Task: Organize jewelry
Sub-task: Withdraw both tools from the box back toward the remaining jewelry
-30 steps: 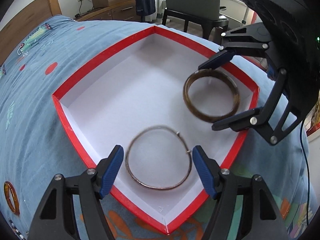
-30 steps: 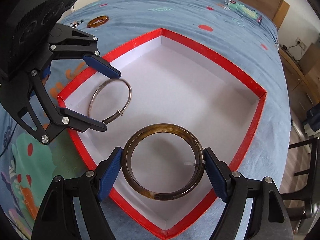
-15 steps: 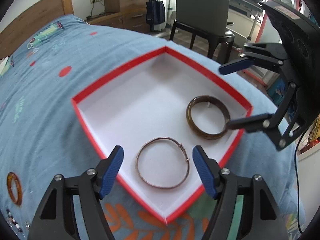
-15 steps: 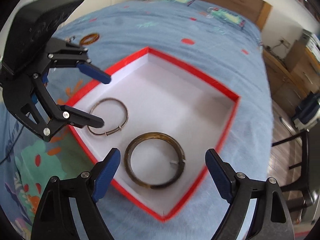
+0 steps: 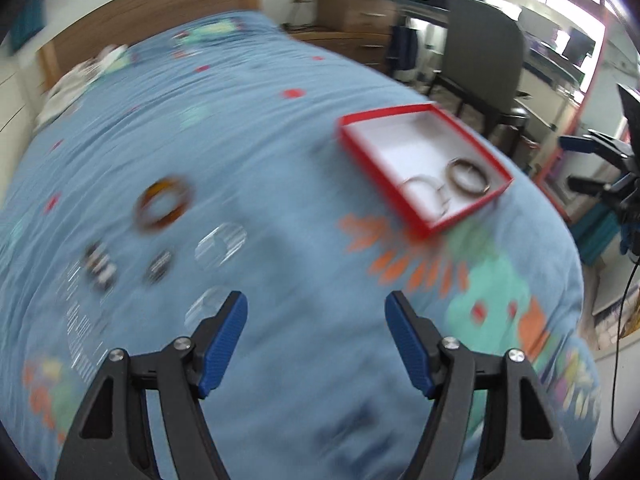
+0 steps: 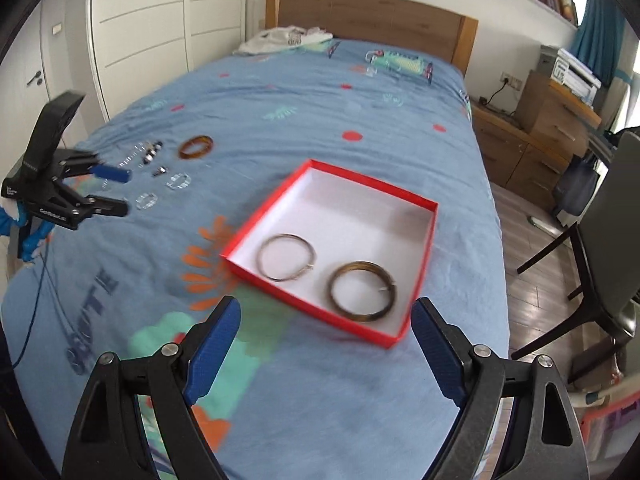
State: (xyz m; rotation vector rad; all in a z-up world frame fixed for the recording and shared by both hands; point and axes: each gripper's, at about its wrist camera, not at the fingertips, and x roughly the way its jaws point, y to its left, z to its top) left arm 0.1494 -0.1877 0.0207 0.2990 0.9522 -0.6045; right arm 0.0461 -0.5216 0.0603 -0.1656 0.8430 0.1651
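Observation:
A red box (image 6: 416, 198) with a white floor lies on the blue bedspread; it also shows in the left wrist view (image 5: 372, 164). Inside lie a thin metal bangle (image 6: 286, 263) and a thick brown bangle (image 6: 362, 291). My right gripper (image 6: 326, 350) is open and empty, in front of the box. My left gripper (image 5: 316, 346) is open and empty, far left of the box, near an amber bangle (image 5: 164, 202), clear rings (image 5: 221, 242) and small beaded pieces (image 5: 100, 266). The left gripper also shows in the right wrist view (image 6: 120, 192).
A wooden headboard (image 6: 372, 20) and white clothes (image 6: 286, 38) are at the bed's far end. A dark chair (image 6: 612, 240) and wooden drawers (image 6: 540, 136) stand beside the bed on the right. A wardrobe (image 6: 140, 32) is at the left.
Both grippers have pulled back and up from the box, leaving both bangles lying inside. The left gripper has swung left toward the loose jewelry on the bedspread.

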